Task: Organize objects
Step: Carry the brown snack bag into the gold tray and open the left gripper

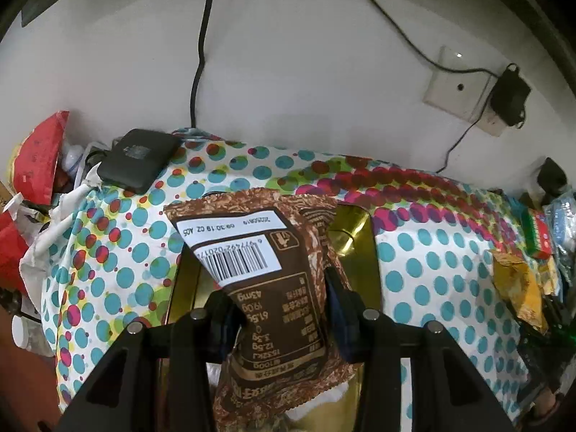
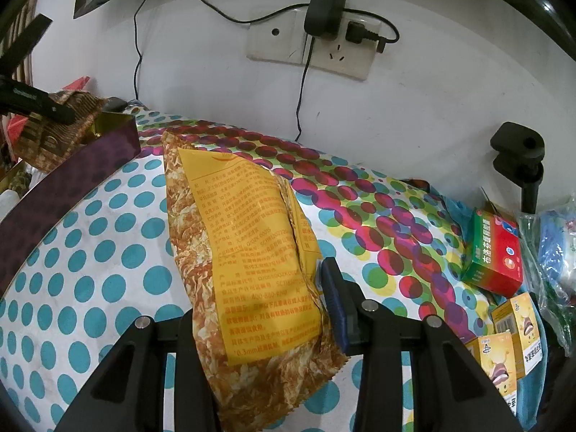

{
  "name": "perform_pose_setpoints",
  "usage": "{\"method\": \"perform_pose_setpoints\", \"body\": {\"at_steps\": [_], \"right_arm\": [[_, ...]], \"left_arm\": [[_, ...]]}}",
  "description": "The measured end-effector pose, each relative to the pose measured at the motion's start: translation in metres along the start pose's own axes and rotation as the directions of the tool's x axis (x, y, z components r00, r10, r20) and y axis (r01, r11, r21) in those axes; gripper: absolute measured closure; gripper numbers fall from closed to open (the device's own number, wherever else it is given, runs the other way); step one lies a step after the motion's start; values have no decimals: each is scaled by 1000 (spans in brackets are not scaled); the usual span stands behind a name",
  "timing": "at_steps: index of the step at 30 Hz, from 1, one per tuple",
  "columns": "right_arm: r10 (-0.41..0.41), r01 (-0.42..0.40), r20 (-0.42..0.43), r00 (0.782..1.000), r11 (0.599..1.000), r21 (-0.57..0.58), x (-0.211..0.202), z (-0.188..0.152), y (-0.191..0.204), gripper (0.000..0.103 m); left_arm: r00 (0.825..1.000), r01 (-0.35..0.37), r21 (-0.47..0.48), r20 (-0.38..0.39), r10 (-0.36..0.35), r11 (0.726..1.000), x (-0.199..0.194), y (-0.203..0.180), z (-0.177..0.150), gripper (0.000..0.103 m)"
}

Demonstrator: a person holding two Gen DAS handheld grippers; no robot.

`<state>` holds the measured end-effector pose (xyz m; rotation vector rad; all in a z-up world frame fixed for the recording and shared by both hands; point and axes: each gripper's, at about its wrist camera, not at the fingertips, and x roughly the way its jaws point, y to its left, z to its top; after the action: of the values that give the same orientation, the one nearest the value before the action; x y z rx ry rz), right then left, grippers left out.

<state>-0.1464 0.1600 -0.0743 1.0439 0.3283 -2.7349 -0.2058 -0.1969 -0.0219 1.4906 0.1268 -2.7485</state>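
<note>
My left gripper (image 1: 279, 297) is shut on a brown snack packet (image 1: 252, 248) with a white barcode label, held over an open box with a gold inside (image 1: 354, 232). In the right wrist view the same box shows purple sides (image 2: 72, 183) at the left, with the brown packet (image 2: 61, 126) and the left gripper's black finger over it. My right gripper (image 2: 259, 288) is shut on a yellow snack packet (image 2: 244, 248) with printed text, held above the polka-dot tablecloth (image 2: 108, 252). The yellow packet also shows at the right of the left wrist view (image 1: 518, 288).
A black power bank (image 1: 138, 158) lies at the cloth's far left, next to red bags (image 1: 36, 158). A red-green medicine box (image 2: 495, 252) and small yellow boxes (image 2: 511, 331) sit at the right. A wall socket with a black adapter (image 2: 324, 7) and cables is behind. A black clamp (image 2: 518, 158) stands far right.
</note>
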Motion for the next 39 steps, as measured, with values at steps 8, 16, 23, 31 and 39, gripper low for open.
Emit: {"method": "perform_pose_setpoints", "body": {"at_steps": [8, 16, 23, 31, 39], "right_arm": [[2, -2, -2, 1000, 1000, -7, 0, 0, 0, 66], [5, -5, -4, 1000, 1000, -16, 1, 0, 0, 66], [5, -5, -4, 1000, 1000, -15, 1, 0, 0, 66], [5, -5, -4, 1000, 1000, -19, 1, 0, 0, 66], [3, -3, -4, 1000, 1000, -20, 1, 0, 0, 66]], "left_arm": [[1000, 14, -6, -10, -14, 1000, 20, -1, 3, 59], [1000, 15, -10, -20, -15, 1000, 22, 2, -1, 50], [1000, 13, -44, -4, -13, 999, 18, 7, -8, 45], [1000, -9, -43, 4, 9, 999, 9, 6, -13, 44], [997, -80, 0, 19, 80, 997, -6, -5, -23, 40]]}}
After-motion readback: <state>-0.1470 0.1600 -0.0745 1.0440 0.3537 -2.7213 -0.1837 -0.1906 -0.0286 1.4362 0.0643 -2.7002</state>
